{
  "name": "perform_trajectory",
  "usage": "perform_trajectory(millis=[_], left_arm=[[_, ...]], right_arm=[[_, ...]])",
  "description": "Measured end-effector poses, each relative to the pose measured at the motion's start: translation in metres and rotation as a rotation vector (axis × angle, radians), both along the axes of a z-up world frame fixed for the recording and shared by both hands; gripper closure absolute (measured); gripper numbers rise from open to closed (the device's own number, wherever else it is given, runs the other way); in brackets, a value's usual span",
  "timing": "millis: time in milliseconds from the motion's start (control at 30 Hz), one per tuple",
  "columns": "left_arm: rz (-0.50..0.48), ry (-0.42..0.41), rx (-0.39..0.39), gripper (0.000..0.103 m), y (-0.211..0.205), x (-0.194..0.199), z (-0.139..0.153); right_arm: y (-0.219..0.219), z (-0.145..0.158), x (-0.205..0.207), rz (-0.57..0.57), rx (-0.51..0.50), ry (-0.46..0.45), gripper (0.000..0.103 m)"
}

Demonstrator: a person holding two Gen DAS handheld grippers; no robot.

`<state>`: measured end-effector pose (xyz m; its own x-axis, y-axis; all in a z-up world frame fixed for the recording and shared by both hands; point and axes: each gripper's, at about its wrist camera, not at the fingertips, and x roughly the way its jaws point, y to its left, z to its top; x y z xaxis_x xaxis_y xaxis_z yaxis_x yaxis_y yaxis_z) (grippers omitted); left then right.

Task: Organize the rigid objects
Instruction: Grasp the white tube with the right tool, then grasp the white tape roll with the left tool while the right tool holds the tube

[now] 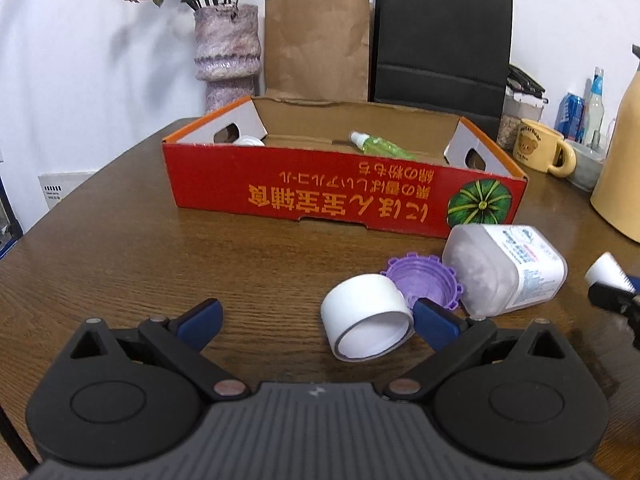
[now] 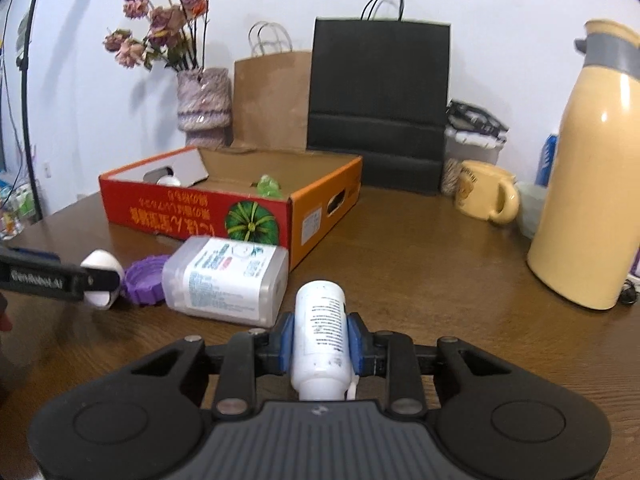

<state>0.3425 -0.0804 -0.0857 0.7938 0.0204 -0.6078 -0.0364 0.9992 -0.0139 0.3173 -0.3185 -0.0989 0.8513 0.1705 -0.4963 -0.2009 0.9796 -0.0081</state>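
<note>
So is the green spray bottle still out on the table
No, the green spray bottle lies inside the red cardboard box, not out on the table.

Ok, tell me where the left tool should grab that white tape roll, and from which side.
Grip the white tape roll across its outer curved wall, coming from the near side along the table. It lies tilted, its open end facing the left tool, whose open fingers already stand either side of it. The purple cap touches its far right, so keep that finger low and near.
</note>
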Motion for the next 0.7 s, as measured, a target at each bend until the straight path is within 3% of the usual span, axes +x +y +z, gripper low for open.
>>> perform_trajectory(millis=[200,567,700], left_arm=[[-0.019,0.055,0.001,0.000,-0.001,0.008,-0.007],[-0.055,0.028,-0.014,0.000,-0.003,0.005,-0.004],[-0.073,0.013,-0.008,0.012,-0.006,0.004,-0.003]], right_arm=[[0.005,0.002,-0.005,-0.014,0.001,-0.026,0.076],[0.010,0.003,-0.010,-0.020,0.003,-0.038,0.076],[0.011,0.003,-0.011,-0.021,0.003,-0.037,0.076]])
